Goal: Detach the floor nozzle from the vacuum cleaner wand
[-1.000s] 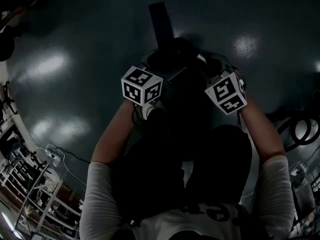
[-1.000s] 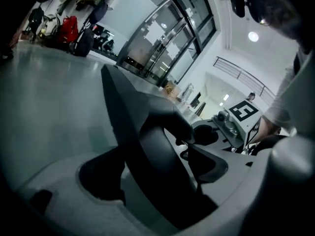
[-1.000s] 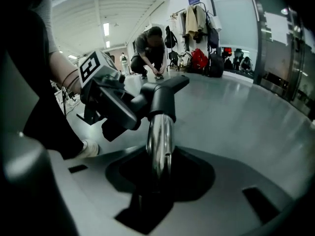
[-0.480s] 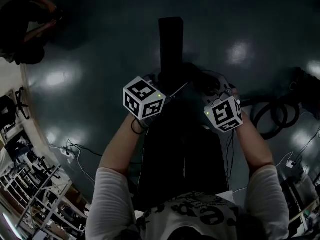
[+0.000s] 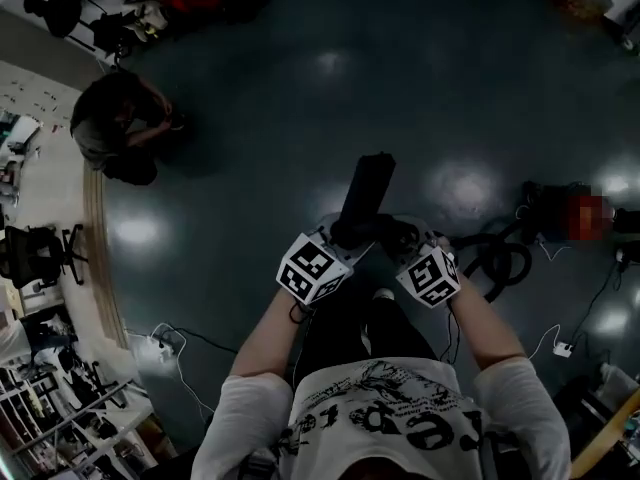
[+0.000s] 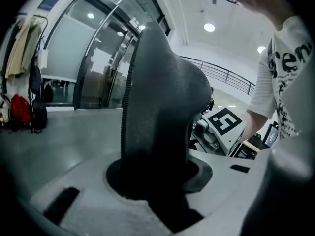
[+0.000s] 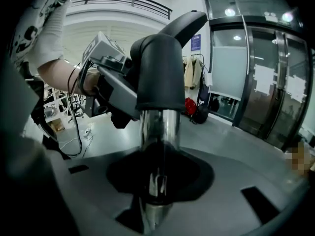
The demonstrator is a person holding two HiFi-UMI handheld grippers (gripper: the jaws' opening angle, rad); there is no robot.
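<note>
- Head view: two grippers, the left gripper [image 5: 338,250] and right gripper [image 5: 412,256], meet at frame centre, with one black floor nozzle [image 5: 368,190] jutting above them.
- Left gripper view: the jaws are clamped on the nozzle's dark matte neck, at centre.
- Right gripper view: the jaws are clamped on one chrome wand [image 7: 158,127], under a black collar [image 7: 157,77].

The chrome metal wand tube [image 7: 158,132] is mirror-polished, the black plastic floor nozzle [image 6: 157,107] smooth and matt, the dark grey floor [image 5: 250,148] glossy.

We find the floor nozzle's [image 6: 157,107] lower end lost in shadow inside the left gripper [image 6: 160,195]. The wand [image 7: 158,132] drops from sight below the right gripper [image 7: 155,200], cut by the picture's edge.
</note>
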